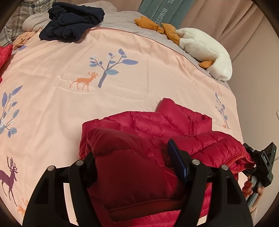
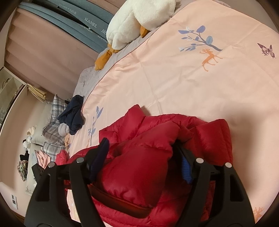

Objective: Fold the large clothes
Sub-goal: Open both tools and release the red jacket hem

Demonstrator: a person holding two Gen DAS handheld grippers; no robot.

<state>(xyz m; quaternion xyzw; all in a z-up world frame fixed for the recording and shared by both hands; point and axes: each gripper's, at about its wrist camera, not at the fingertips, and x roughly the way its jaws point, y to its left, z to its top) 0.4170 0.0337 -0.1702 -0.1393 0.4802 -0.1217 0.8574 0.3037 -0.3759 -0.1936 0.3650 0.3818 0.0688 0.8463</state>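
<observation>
A red down jacket lies bunched on the pink duvet at the bed's near edge. My left gripper straddles a puffy fold of it. The jaws stand wide, with a shadowed gap beside the blue pad, so they are open around the fold. In the right wrist view the same jacket bulges between the fingers of my right gripper, also spread wide and not pinching. A person's hand holds that right tool at the jacket's right end.
A navy garment is heaped at the far side near plaid pillows. A white plush goose lies along the bed's right edge. Another red garment shows at the left edge. Curtains hang behind the bed.
</observation>
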